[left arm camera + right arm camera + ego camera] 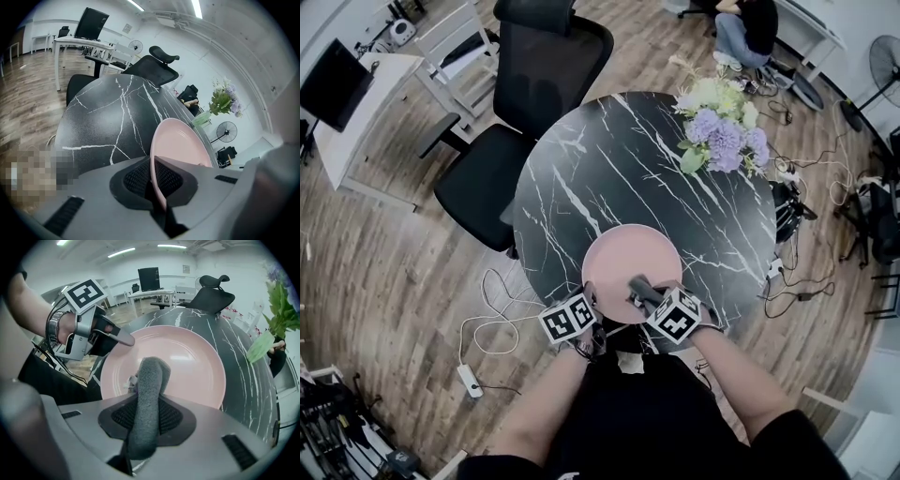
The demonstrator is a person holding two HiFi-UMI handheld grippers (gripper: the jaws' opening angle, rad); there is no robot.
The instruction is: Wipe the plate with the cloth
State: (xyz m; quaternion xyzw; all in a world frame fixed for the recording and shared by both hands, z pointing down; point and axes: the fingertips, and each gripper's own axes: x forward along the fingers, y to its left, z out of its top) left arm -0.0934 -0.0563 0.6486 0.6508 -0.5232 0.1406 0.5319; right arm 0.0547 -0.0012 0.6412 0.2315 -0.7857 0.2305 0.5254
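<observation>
Currently, plate [180, 145] rim sits in left gripper's [157, 180] jaws, cloth [150, 380] in right gripper's [145, 411].

Pink plate [630, 258]; grey cloth [146, 404]; black white-veined marble table [581, 178].

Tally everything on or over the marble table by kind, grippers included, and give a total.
Pink plate: 1
Grey cloth: 1
Flower bouquet: 1
Grippers, left gripper and right gripper: 2
Total: 5
</observation>
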